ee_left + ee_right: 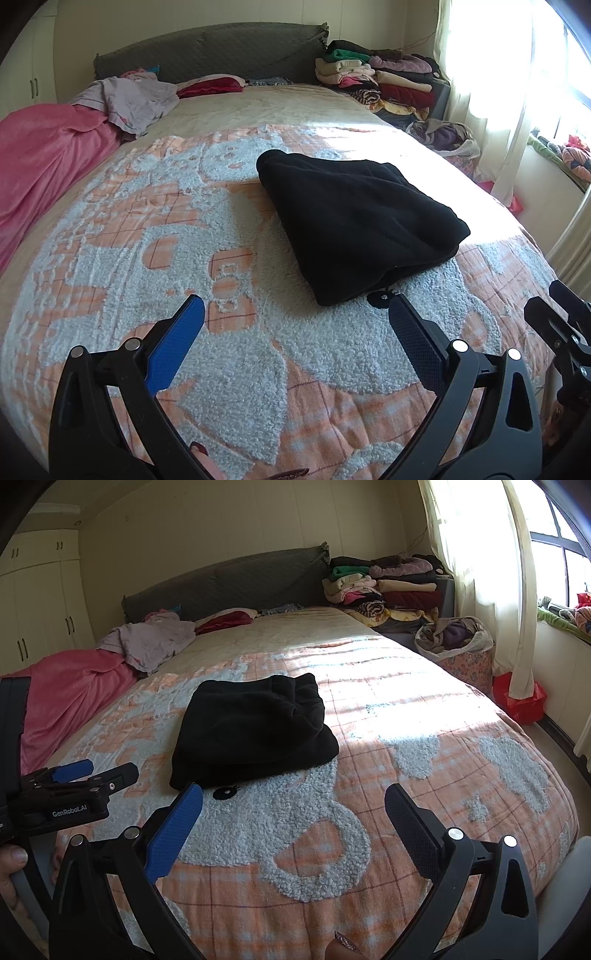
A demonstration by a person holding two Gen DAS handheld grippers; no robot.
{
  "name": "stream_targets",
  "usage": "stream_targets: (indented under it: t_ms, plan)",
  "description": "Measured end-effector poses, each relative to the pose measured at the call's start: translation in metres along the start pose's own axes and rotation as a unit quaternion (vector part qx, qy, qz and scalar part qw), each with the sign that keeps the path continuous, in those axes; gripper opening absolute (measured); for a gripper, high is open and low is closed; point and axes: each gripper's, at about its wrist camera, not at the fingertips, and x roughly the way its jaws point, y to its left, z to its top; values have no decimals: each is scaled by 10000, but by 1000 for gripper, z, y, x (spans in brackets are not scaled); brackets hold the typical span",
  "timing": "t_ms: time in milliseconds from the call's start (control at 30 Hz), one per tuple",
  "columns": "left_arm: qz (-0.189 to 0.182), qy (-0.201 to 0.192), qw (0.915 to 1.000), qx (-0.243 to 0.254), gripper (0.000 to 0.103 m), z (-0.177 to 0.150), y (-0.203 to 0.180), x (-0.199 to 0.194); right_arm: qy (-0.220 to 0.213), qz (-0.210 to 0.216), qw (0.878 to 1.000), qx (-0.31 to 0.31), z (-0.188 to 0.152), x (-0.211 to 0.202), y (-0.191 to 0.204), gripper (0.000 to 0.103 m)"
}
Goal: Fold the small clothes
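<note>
A black fleece garment (354, 221) lies folded into a thick bundle on the orange and white bedspread (147, 236). It also shows in the right wrist view (251, 727). My left gripper (295, 310) is open and empty, just short of the garment's near edge. My right gripper (293, 801) is open and empty, also just in front of the garment. The left gripper shows from the side in the right wrist view (85, 775). The right gripper's body shows at the right edge of the left wrist view (561, 325).
A pink blanket (44, 162) and a lilac garment (136, 99) lie at the bed's far left. Stacks of folded clothes (380, 79) stand by the headboard (207, 51). A full basket of clothes (458, 642) and a red bag (521, 698) sit on the floor by the curtain.
</note>
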Motion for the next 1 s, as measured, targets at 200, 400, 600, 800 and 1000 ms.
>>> stream_targets:
  t_ms: [200,400,600,800,1000]
  plan:
    - [44,-6,10000,-5,94,0,-1,0,5,-21,10000,0,-1,-1,-1,98]
    - [61,-2,10000,-8,94,0,-1,0,18,-29,10000,12,-2,0,0,98]
    - [69,-10,10000,-3,94,0,-1,0,26,-42,10000,26,-2,-1,-2,98]
    - [216,-75,9997,-7,94,1,0,-1,34,-76,9999,85,-2,-3,-6,98]
    - [277,-106,9996,-20,94,2,0,-1,49,-210,9995,243,-3,-2,-16,98]
